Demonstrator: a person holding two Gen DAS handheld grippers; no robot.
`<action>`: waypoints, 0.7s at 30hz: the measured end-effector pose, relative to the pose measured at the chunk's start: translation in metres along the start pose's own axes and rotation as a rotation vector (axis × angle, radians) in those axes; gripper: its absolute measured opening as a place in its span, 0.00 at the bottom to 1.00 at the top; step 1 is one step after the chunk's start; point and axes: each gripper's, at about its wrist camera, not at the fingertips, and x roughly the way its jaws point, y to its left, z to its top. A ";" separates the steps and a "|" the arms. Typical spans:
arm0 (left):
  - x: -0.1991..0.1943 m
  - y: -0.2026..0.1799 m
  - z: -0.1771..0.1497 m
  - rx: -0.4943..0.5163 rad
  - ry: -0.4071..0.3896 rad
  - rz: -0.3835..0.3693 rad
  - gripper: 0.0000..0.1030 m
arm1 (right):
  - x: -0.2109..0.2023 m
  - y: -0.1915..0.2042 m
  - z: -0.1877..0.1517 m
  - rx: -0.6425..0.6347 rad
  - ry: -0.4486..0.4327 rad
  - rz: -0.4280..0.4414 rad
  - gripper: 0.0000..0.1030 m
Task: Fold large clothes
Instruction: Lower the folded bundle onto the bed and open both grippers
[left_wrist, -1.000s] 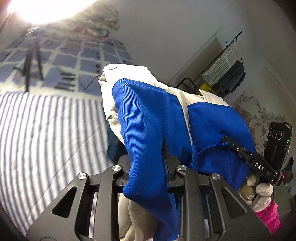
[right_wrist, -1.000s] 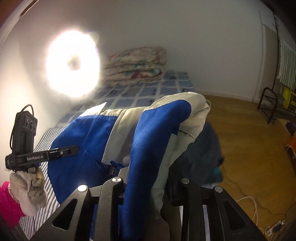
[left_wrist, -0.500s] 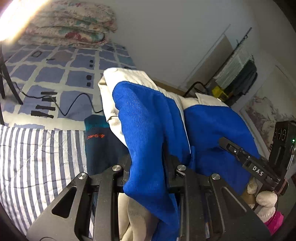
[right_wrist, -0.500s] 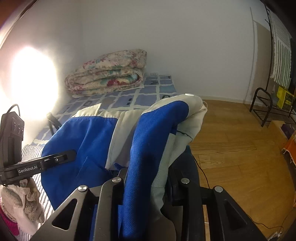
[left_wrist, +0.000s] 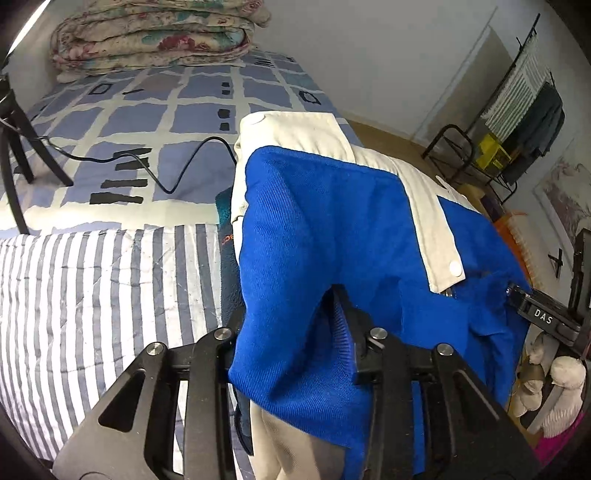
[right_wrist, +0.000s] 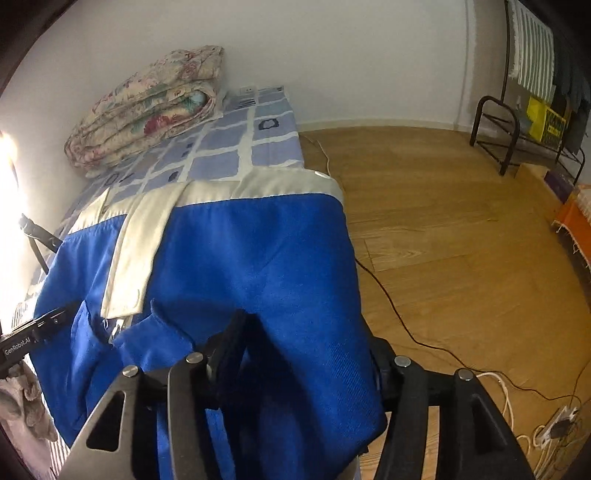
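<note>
Across the lower centre of both wrist views, your blue twill jacket with cream collar and placket (left_wrist: 332, 229) drapes over the bed's striped quilt (left_wrist: 92, 295) and checked blue sheet (left_wrist: 192, 107). Your left hand-held gripper (left_wrist: 295, 325) and right hand-held gripper (right_wrist: 303, 332) have both just been opening; blue cloth still lies between each pair of jaws, whose pads now stand loose of it. At upper left sits a folded floral quilt (right_wrist: 147, 110).
</note>
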 end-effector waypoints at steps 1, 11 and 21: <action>-0.007 0.000 -0.001 -0.009 -0.009 0.002 0.37 | -0.005 0.002 0.001 -0.009 -0.013 -0.004 0.54; -0.086 -0.001 -0.025 0.052 -0.069 0.004 0.36 | -0.087 0.010 -0.011 0.009 -0.177 0.037 0.54; -0.223 -0.010 -0.074 0.149 -0.200 -0.005 0.36 | -0.191 0.085 -0.050 -0.111 -0.293 0.091 0.54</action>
